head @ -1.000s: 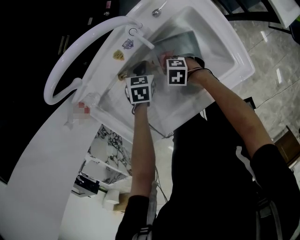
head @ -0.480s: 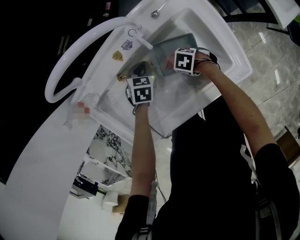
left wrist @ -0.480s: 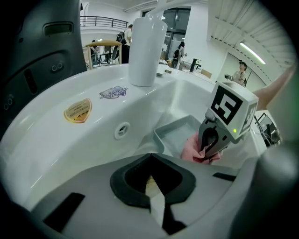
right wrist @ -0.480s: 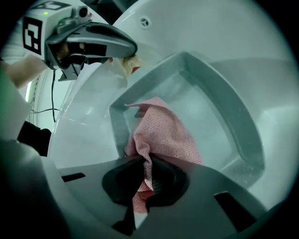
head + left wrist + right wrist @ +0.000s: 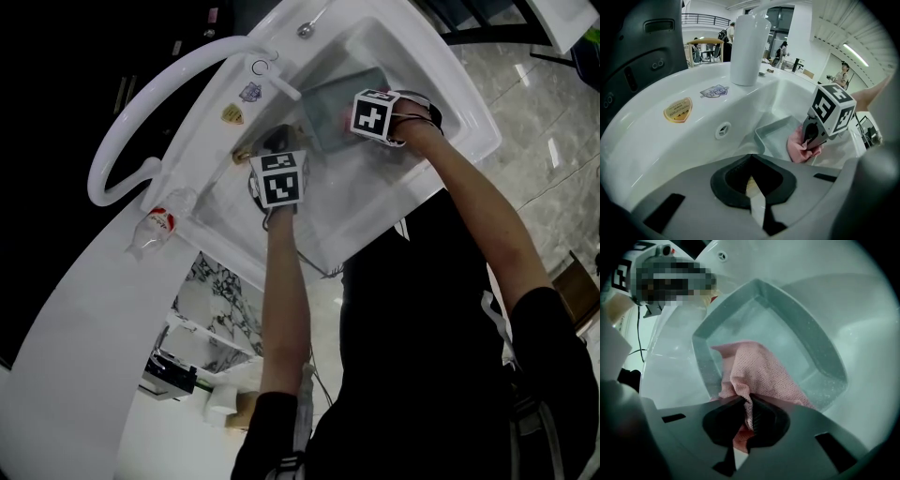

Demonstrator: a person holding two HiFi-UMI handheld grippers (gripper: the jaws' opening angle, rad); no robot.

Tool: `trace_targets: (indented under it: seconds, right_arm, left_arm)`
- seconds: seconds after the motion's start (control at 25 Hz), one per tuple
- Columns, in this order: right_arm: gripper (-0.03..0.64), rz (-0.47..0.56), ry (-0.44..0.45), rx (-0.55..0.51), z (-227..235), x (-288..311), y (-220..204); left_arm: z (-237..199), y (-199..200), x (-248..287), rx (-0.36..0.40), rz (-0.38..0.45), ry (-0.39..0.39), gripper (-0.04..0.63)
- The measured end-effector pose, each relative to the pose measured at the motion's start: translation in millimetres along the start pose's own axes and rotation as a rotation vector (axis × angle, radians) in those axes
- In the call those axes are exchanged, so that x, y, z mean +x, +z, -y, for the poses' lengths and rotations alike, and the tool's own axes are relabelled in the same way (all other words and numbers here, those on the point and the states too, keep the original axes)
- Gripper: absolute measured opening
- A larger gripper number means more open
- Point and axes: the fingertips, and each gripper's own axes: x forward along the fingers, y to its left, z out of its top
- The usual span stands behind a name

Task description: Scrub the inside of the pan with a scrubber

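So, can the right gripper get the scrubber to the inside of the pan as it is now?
Probably yes. The right gripper pinches the pink scrubber, which drapes over the rim of the gray pan into it; nothing else lies inside.

No legible print anywhere. Gold sticker [image 5: 678, 109] and pale sticker [image 5: 714, 91] on sink [image 5: 642, 140] back rim: lettering too small to read.

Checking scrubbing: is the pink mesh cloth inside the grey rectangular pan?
Inside: the pink mesh cloth spreads across the grey rectangular pan's floor, within its walls.
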Motion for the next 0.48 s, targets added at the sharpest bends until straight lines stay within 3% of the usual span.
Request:
trace_targets:
  seconds: [0.2, 0.48]
  right_arm:
    - [0.025, 0.021, -0.131, 0.007, 27, -9, 8]
    - [0.025, 0.062, -0.381, -0.033, 66, -28, 28]
  left_arm:
    - [0, 0, 0, 0.0, 0.001, -0.001, 0.032]
    - [1, 1, -1, -0.008, 0.014, 0.001, 0.032]
